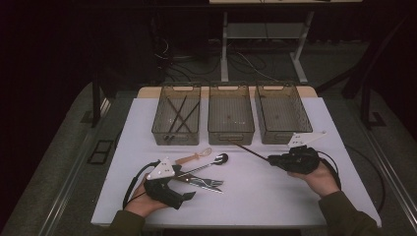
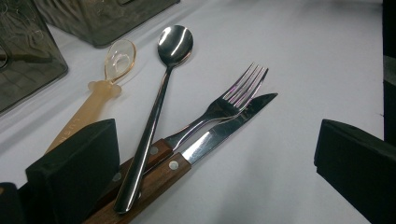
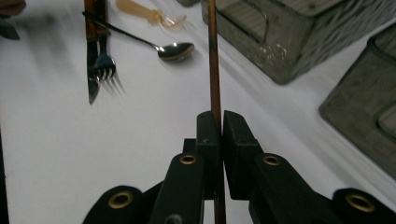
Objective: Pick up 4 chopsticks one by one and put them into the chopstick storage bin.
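My right gripper (image 1: 273, 159) (image 3: 220, 122) is shut on a thin brown chopstick (image 1: 248, 151) (image 3: 214, 70), which points up and left toward the bins, off the white table (image 1: 255, 196). Over at the lower left, my left gripper (image 1: 183, 184) (image 2: 215, 149) stands open with its jaws wide apart. Between those jaws, close to the left one, lie the wooden handles of a fork (image 2: 233, 95) and a knife (image 2: 219, 133). A steel spoon (image 1: 216, 161) (image 2: 161, 93) lies across them, and an amber plastic spoon (image 1: 194, 157) (image 2: 109, 77) rests beside it.
Three grey mesh bins stand in a row at the back of the table: the left bin (image 1: 174, 135) holds dark chopsticks (image 1: 179, 115), while the middle bin (image 1: 231, 135) and right bin (image 1: 280, 137) look bare. Table legs and cables lie beyond.
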